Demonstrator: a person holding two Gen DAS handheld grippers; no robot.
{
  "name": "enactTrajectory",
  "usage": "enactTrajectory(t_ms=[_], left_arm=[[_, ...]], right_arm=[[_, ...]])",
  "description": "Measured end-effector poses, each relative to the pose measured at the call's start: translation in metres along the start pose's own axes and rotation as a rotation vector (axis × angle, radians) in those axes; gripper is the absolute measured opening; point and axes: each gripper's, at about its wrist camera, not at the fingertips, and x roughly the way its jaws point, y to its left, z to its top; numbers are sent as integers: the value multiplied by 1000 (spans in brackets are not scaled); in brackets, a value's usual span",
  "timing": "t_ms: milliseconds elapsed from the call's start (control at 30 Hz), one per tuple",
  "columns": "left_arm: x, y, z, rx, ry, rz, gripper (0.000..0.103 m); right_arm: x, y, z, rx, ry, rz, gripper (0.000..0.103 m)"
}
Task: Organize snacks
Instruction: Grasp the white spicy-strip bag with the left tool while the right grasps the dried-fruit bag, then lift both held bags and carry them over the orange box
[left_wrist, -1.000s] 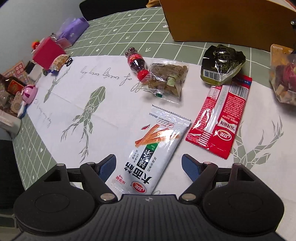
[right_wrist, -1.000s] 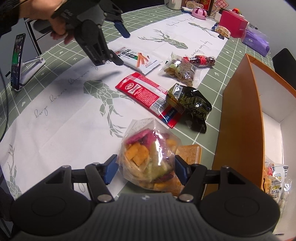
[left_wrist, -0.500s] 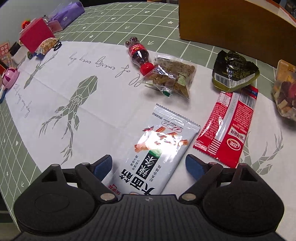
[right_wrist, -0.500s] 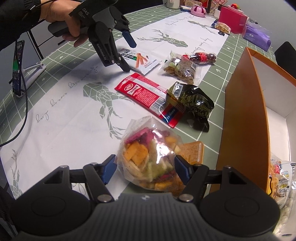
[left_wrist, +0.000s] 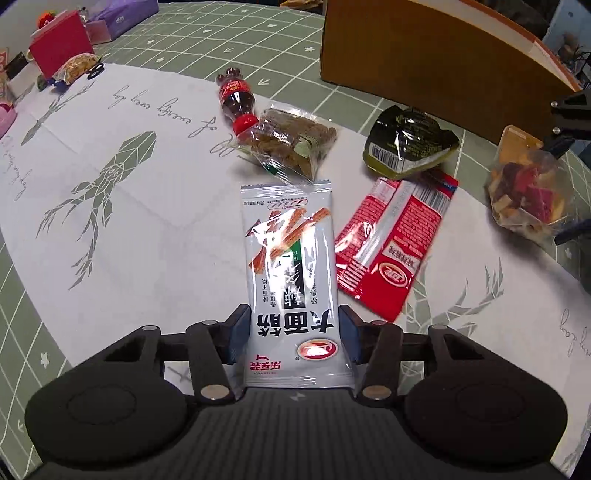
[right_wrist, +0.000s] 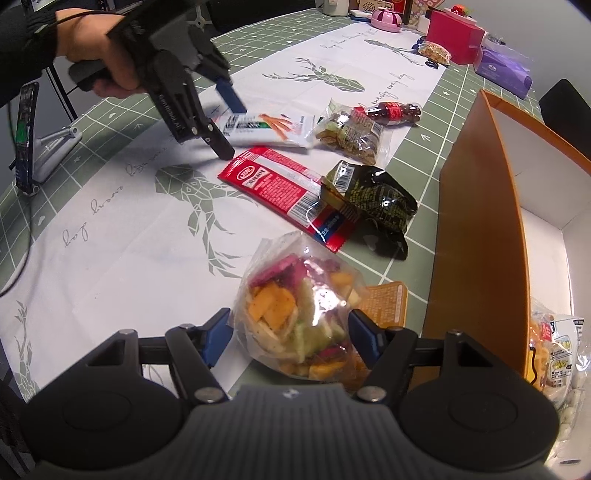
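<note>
Closing left tool on white packet; right tool gripping mixed-snack bag; orange box holds packets.

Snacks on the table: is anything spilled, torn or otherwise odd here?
Nothing is spilled or torn. The only oddity: the small cola bottle lies on its side, its red cap touching the clear bag of brown snacks. The red packet's end is tucked under the dark green packet.

The white snack packet bears large Chinese characters 大面筋, seen upside down.
</note>
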Motion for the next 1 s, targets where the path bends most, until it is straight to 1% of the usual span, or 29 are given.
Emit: enactTrajectory(t_ms=[133,233,333,367,400,567,733,900,1000], left_arm=[[-4,-16,-10,-74,18,59,58],[-10,-24,-23,-183,5,85,57],[-14,-35,-35,-261,-4,107,56],[-15,-39,-38,-278,-6,110,56],[-17,-44,-41,-291,-6,116,56],[-29,-68,-56,-334,-11,147,54],[-43,-86,-68,-364,-35,133,53],[-53,-104,-72,-349,-47,131,53],[-59,-112,-71,-343,-55,131,53]], right_arm=[[-1,2,-2,-5,2,-9,68],[-1,5,-3,-11,2,-23,68],[0,8,-5,-23,-1,-42,67],[0,9,-5,-30,0,-49,64],[0,11,-5,-42,-2,-68,57],[-2,11,-7,-28,5,-77,55],[-6,10,-8,-3,25,-80,54],[-19,12,-6,-4,24,-104,54],[-30,19,2,-24,15,-136,54]])
